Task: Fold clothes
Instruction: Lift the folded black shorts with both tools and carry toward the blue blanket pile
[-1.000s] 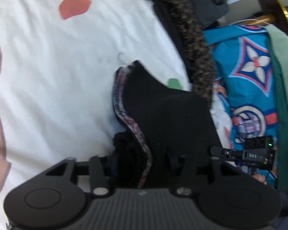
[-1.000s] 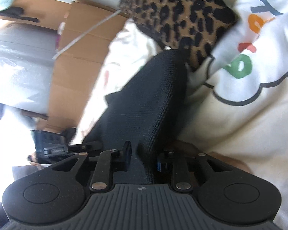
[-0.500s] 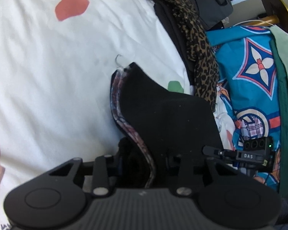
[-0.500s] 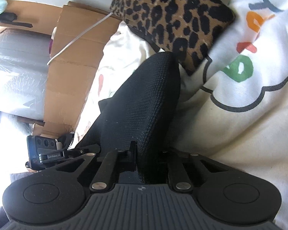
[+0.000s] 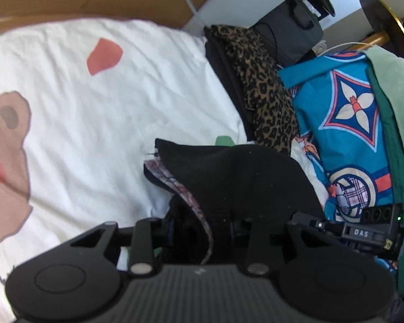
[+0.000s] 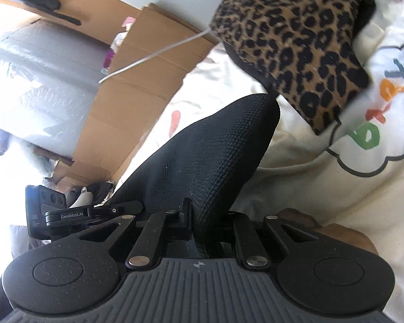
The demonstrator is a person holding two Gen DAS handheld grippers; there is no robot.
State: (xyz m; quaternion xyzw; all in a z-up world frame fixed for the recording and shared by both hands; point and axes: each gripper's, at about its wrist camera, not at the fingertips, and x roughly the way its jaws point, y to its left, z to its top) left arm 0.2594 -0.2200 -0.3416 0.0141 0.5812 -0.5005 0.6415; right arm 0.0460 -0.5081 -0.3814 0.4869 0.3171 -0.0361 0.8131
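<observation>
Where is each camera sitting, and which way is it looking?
Left wrist: sits on the left gripper, looking down along its fingers over the black garment it pinches, across a white bedsheet to a leopard-print cloth; the right gripper shows at the right edge.
Right wrist: sits on the right gripper, looking along the same black garment toward cardboard boxes; the left gripper shows at the left edge.
Shared: black garment, leopard-print cloth, the sheet.
</observation>
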